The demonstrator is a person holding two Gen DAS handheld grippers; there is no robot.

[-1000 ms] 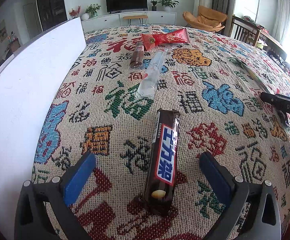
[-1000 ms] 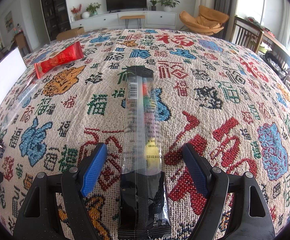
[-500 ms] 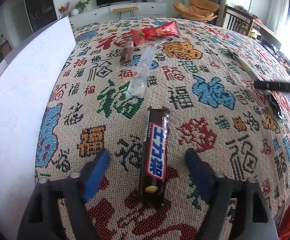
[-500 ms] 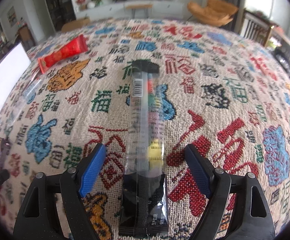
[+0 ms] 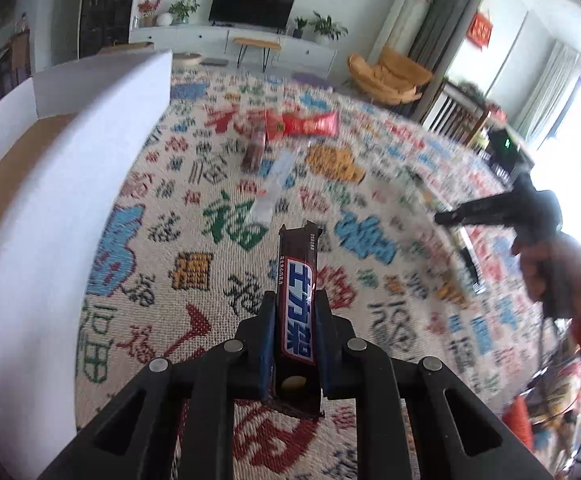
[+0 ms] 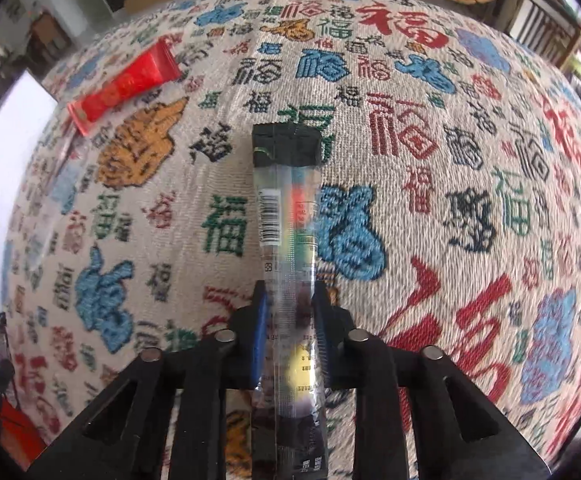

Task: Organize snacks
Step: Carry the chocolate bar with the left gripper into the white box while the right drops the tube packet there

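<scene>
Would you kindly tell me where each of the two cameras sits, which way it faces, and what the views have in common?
Left wrist: on the left claw, looking along its fingers over the patterned tablecloth toward a white box; it grips a chocolate bar; the person's other hand shows at right.
Right wrist: on the right claw, facing steeply down at the cloth, gripping a clear snack packet.
Shared: the tablecloth and the red snack packet.

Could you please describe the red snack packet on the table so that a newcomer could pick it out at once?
Start from the white box along the table's left side and look across the patterned tablecloth toward the far edge. There lies the red packet, flat and oblong. A small brown packet and a clear sleeve lie near; it alone is bright red.
</scene>
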